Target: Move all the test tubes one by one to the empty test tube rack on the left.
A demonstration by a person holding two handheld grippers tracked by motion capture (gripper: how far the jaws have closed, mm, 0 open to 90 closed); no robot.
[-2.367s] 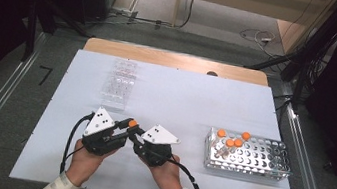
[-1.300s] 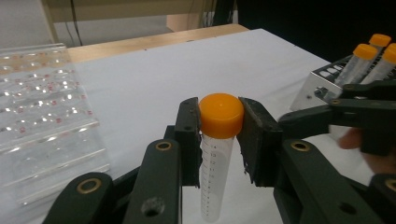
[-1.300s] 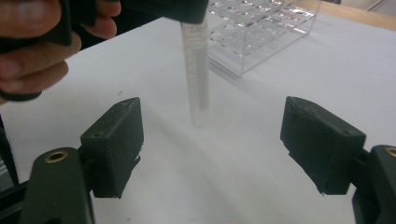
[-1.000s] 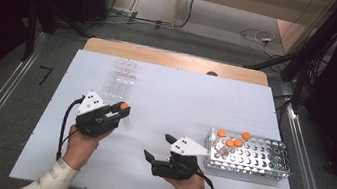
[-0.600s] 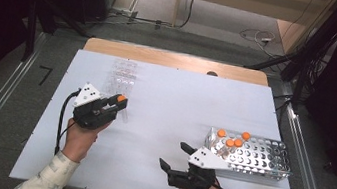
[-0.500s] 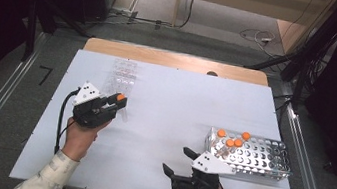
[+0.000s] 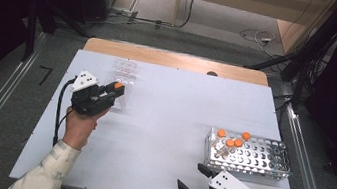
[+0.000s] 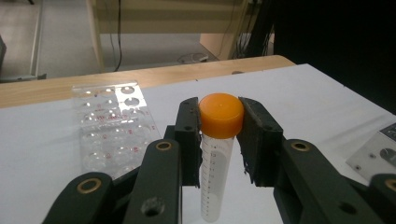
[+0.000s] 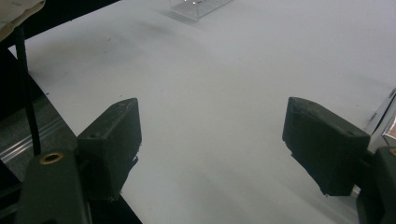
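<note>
Tube [image 8: 216, 158] hangs just before clear well plate [image 8: 112, 126].

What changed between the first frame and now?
The two grippers, side by side at the near middle at first, split. The left gripper carried the orange-capped tube up-left to the clear rack, jaws clamped on the cap throughout. The right gripper swung right and back to the near edge below the metal rack, jaws open and empty. Both racks and the table stayed put.

Tube [image 8: 215, 158] lower end cut off by frame; right gripper [image 7: 199, 180] hand cut at bottom edge.
</note>
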